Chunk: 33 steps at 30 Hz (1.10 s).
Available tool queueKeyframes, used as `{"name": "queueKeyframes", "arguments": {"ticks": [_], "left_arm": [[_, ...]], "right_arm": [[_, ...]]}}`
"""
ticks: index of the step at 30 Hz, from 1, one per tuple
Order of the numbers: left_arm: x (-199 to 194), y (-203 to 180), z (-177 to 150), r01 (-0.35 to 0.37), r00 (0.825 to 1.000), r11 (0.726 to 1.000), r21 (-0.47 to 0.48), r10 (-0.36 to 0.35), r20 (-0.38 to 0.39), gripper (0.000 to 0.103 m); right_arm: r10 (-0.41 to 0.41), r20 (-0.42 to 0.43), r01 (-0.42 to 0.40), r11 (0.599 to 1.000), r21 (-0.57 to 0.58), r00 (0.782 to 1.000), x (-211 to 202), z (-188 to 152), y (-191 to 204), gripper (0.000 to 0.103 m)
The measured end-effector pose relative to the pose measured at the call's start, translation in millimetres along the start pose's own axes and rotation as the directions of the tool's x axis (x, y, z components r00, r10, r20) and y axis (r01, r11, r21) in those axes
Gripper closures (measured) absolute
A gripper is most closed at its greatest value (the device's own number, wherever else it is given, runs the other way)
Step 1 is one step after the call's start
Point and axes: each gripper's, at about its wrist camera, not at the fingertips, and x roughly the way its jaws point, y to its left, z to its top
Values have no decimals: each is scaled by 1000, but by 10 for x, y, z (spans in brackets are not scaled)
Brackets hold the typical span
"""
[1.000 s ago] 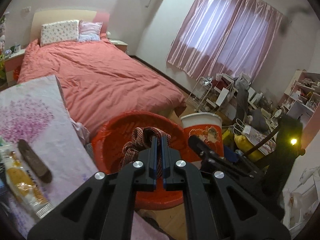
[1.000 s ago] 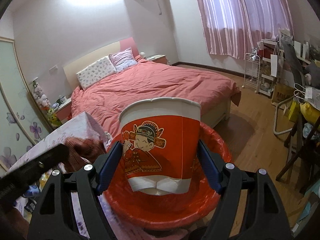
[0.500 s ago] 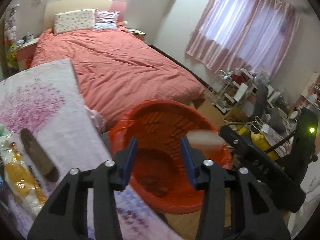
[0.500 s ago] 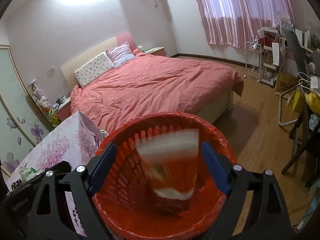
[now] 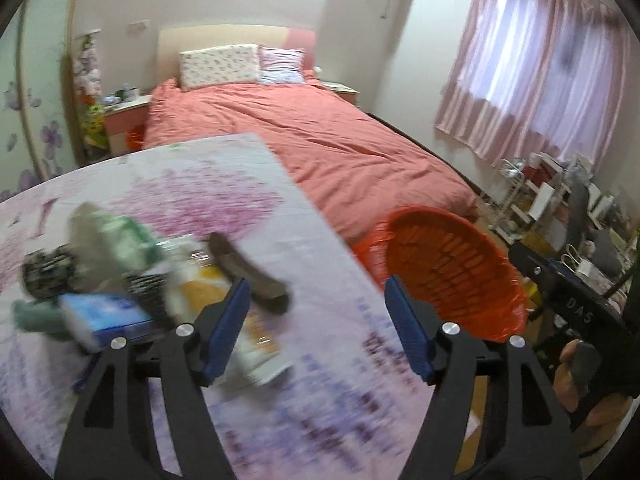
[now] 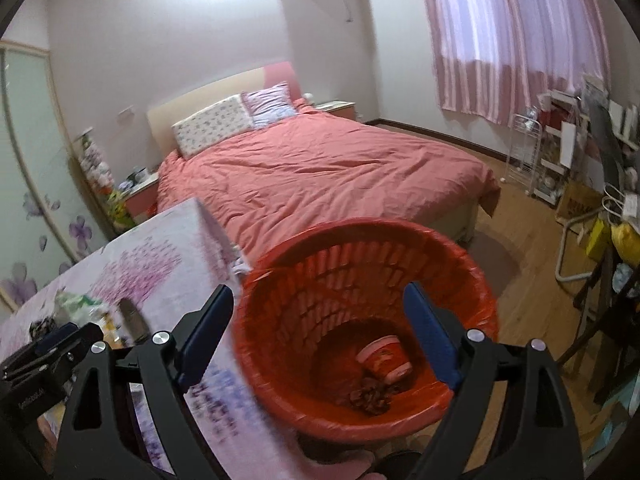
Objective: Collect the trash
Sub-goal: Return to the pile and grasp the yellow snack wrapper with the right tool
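Both grippers are open and empty. The left gripper (image 5: 316,320) hangs over the counter (image 5: 320,380), nearer the leftover trash (image 5: 248,276) lying ahead-left; the right gripper (image 6: 318,336) faces the red basket (image 6: 472,280) holding a cup (image 6: 386,362).

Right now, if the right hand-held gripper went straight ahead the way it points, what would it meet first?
The right hand-held gripper, open and empty, points down into the red basket. It would probably meet the basket's inside wall first, or the paper cup at the bottom; depth is unclear.
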Motion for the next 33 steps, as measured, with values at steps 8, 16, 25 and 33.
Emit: {"name": "queueKeyframes", "arguments": {"ticks": [8, 16, 25, 33], "left_arm": [[-428, 647, -232, -135, 990, 989, -59, 136, 26, 33], [-696, 1177, -520, -229, 972, 969, -99, 232, 25, 33], [-773, 1498, -747, -260, 965, 957, -129, 263, 6, 33], [-783, 1543, -881, -241, 970, 963, -123, 242, -6, 30]], "right_arm": [[75, -41, -79, 992, -97, 996, -52, -187, 481, 17], [133, -97, -147, 976, -163, 986, 2, -364, 891, 18], [203, -197, -251, 931, -265, 959, 234, -677, 1554, 23], [157, -281, -246, 916, -316, 947, 484, -840, 1801, 25]]}}
